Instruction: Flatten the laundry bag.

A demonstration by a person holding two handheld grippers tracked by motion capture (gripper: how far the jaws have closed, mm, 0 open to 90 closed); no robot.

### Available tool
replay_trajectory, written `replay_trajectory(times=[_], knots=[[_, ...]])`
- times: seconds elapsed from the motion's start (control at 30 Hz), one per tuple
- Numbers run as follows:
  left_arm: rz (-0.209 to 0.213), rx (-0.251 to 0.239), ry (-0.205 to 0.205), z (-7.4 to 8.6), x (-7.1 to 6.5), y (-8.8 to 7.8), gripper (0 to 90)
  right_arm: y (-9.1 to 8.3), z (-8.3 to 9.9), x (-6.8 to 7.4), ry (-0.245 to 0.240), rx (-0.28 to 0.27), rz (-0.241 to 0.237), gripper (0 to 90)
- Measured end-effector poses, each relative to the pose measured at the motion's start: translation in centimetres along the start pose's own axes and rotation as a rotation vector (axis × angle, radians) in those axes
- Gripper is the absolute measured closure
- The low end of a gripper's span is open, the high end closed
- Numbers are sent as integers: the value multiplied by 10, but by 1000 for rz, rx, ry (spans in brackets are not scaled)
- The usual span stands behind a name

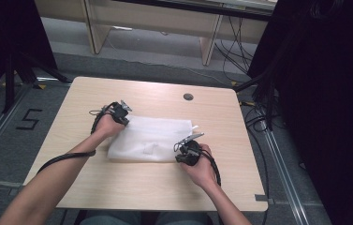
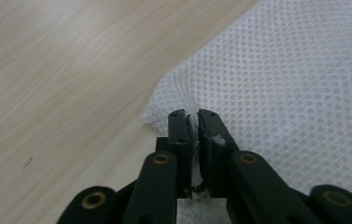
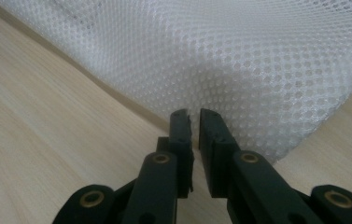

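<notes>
A white mesh cloth [image 1: 158, 133] lies flat in the middle of the wooden table [image 1: 155, 187]. My left gripper [image 1: 126, 122] sits at the cloth's far left corner. In the left gripper view that gripper [image 2: 195, 114] is shut on the bunched corner of the mesh cloth [image 2: 295, 93], with white fabric pinched between the pads. My right gripper [image 1: 180, 147] rests at the cloth's near right edge. In the right gripper view that gripper [image 3: 193, 114] shows a narrow slit between its jaws, and the mesh cloth [image 3: 220, 60] starts just past the tips, with no fabric seen between them.
A round cable hole [image 1: 188, 97] sits near the table's far edge. Bare wood lies on all sides of the cloth. Black cables [image 1: 66, 157] trail from both grippers along the forearms. Dark curtains and cabling stand to the right of the table.
</notes>
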State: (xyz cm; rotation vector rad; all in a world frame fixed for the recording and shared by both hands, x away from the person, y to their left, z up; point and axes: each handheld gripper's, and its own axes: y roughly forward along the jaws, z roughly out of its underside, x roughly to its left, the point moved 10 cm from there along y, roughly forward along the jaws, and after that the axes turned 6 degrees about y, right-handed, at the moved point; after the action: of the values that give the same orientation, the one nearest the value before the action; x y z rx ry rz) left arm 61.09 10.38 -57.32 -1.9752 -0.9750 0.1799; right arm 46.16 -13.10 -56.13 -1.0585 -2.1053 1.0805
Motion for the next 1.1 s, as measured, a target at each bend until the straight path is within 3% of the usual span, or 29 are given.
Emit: replay_trajectory(times=[0.17,0.2,0.23,0.37,0.4,0.57,0.67,0.7,0.77,0.83,0.97,1.0,1.03,1.07,1.1], knots=[[-9,-19,-5,-5,2,-7,864,0,0,0,-1,-3,-2,843],[-5,-50,-16,-10,3,-13,865,-1,1,2,27,10,-9,842],[-5,-50,-16,-10,3,-13,866,-1,1,2,25,10,-7,841],[2,-147,-36,-26,0,-36,867,1,-1,1,15,1,-4,836],[2,-147,-36,-26,0,-36,867,0,1,3,41,13,-4,835],[29,-264,-8,-41,-11,-67,869,1,1,4,36,13,-6,829],[44,-298,4,-43,-18,-76,869,1,0,4,38,6,-8,826],[63,-321,30,-44,-27,-83,870,1,1,4,35,10,-9,826],[73,-322,41,-43,-31,-87,870,2,0,2,20,4,-13,826],[113,-356,53,-42,-47,-93,870,4,0,2,21,3,-16,826],[155,-360,84,-35,-64,-98,869,6,2,5,27,15,-21,824],[180,-348,119,-28,-77,-99,869,6,2,5,23,14,-21,823],[180,-348,119,-28,-77,-99,869,6,2,5,23,14,-21,823],[210,-338,144,-20,-91,-98,869,6,3,6,35,24,-23,820],[210,-338,144,-20,-91,-98,869,6,3,6,35,24,-23,820]])
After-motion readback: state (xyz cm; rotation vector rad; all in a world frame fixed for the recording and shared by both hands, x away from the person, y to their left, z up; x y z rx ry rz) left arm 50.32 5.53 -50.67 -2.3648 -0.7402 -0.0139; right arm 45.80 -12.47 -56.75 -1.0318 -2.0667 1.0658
